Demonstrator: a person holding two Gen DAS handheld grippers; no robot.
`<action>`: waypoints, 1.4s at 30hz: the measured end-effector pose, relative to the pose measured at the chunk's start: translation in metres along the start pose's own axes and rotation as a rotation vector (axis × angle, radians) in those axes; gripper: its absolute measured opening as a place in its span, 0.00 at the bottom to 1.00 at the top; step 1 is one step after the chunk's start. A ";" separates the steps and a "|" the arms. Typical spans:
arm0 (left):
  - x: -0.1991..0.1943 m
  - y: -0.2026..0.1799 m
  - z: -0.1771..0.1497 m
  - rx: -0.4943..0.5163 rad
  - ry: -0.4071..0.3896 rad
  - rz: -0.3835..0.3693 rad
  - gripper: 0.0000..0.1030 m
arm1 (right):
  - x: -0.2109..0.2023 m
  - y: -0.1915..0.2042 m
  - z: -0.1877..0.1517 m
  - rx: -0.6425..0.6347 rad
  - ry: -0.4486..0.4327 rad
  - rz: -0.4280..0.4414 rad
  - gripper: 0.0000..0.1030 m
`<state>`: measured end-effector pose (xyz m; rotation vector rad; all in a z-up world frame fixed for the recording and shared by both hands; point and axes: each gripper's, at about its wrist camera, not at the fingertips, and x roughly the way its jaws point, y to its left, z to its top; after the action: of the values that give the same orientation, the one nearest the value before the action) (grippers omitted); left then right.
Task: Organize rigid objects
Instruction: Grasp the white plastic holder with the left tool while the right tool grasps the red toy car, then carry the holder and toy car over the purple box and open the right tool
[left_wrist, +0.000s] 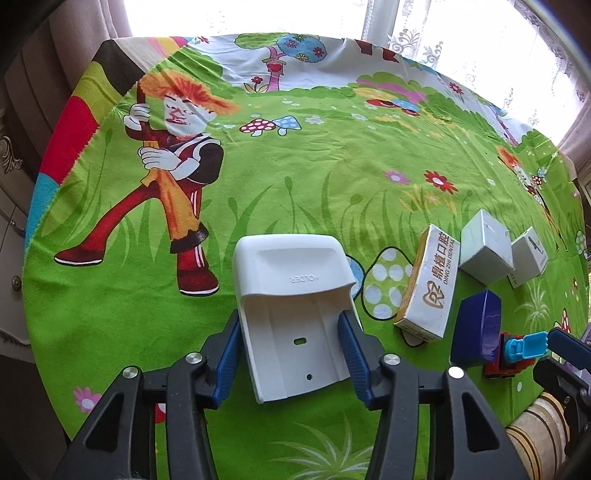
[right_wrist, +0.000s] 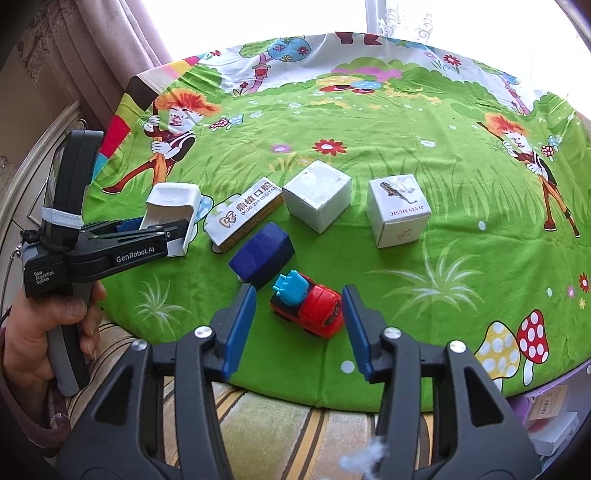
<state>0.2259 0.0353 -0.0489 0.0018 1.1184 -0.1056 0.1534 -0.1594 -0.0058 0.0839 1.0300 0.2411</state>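
On tabletop: printed cartoon cloth (left_wrist: 332, 192)
Left claw (left_wrist: 290, 345): clamped on white moulded plastic holder (left_wrist: 291, 295)
Right claw (right_wrist: 299, 325): parted, straddling glossy red toy car (right_wrist: 308, 306), untouched

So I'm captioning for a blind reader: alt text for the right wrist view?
The right gripper straddles a red toy car, pads not touching, on a green cartoon tablecloth. Behind sit a blue box and three white boxes.

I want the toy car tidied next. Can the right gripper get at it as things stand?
Probably yes. The toy car sits between the open fingers of the right gripper, with nothing lying over it. The dark blue box stands close behind it but not across the way in.
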 end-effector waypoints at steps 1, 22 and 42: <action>0.000 0.001 0.000 -0.004 -0.001 -0.005 0.50 | 0.000 0.000 0.000 0.001 -0.001 0.004 0.40; -0.013 0.006 -0.012 -0.053 -0.009 -0.084 0.25 | 0.004 0.007 0.000 -0.034 -0.001 0.063 0.16; -0.041 0.011 -0.028 -0.134 -0.044 -0.165 0.09 | -0.026 -0.011 -0.007 0.002 -0.053 0.062 0.16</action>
<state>0.1842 0.0514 -0.0248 -0.2117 1.0785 -0.1774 0.1362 -0.1766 0.0107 0.1237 0.9756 0.2922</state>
